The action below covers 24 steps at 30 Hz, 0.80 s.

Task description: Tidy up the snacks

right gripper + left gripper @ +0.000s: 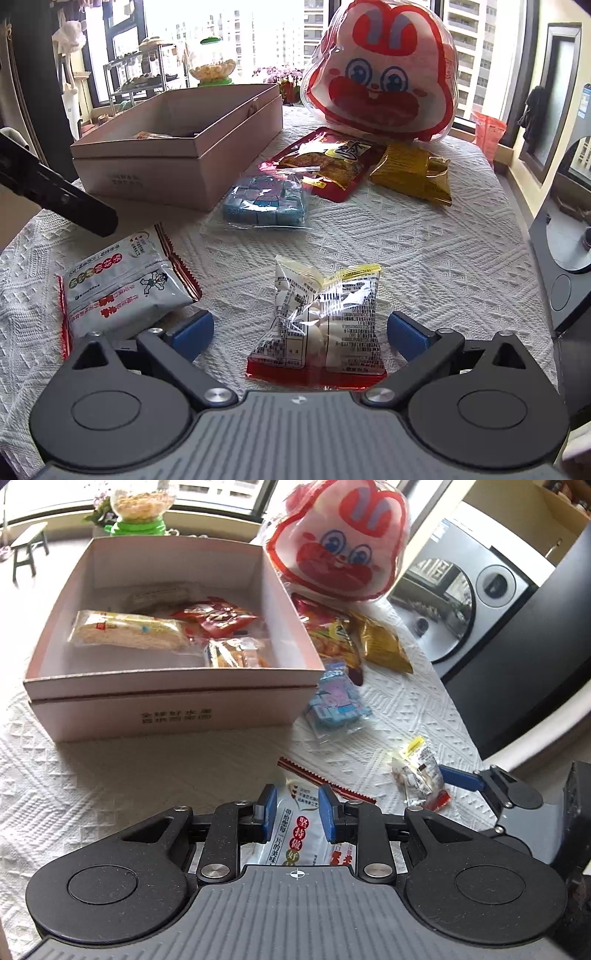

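Snacks: clear packet [325, 325] lies between the wide-open right gripper's [300, 330] jaws, pads clear of it. White packet [295, 827] sits under the left gripper [297, 814], jaws narrow; grip uncertain. Box [162, 716] ahead-left holds several packets; blue pack [338, 698] ahead.

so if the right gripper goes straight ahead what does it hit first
Most likely the clear egg packet, lying on the cloth between the open right gripper's fingers. Depth is hard to judge.

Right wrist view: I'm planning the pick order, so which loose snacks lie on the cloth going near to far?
Clear egg packet → white packet → blue candy bag → yellow packet → rabbit-face bag.
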### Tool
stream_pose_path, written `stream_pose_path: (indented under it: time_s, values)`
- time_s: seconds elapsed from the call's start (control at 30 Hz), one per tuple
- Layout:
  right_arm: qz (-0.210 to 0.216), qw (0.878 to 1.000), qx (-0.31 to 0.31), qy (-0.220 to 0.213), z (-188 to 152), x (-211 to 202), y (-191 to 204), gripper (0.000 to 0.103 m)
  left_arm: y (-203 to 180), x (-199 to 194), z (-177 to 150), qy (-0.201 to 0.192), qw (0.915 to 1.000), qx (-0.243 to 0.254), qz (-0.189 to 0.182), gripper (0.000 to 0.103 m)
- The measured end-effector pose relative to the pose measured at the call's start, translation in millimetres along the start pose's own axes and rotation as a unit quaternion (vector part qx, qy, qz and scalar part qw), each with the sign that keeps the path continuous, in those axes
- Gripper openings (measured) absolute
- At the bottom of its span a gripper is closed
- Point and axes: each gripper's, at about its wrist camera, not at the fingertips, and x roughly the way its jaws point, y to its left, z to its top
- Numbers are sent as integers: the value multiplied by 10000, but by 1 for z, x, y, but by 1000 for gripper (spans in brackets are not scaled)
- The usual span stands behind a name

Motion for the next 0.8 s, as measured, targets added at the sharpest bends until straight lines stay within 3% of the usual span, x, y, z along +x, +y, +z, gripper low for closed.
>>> stream_pose_path:
  time_s: [0.13,0.23,0.27,0.37,0.43,0.57,0.8]
  values:
    - [-132,9994,-156,-282,-1,-20,12,97,6,3,-9,-44,9998,161,68,29]
    - [-133,9981,-248,-544,4,-32,21,97,19,8,-12,-16,10000,-79,-31,32]
    - [-47,9981,-255,-552,6,-33,24,97,24,8,-14,-51,9998,-192,-94,37]
    - [115,9987,-301,-391,6,-22,34,97,33,11,-17,-150,9986,-393,-316,37]
    - [-76,9987,-444,-243,2,-10,43,97,34,12,-17,-183,9982,-445,-366,37]
    - [-514,9940,-888,-374,-6,-5,60,97,28,12,-14,-126,9992,-253,-281,38]
    - [-184,9973,-261,-655,-3,-26,36,95,12,9,-15,-12,10000,-64,65,39]
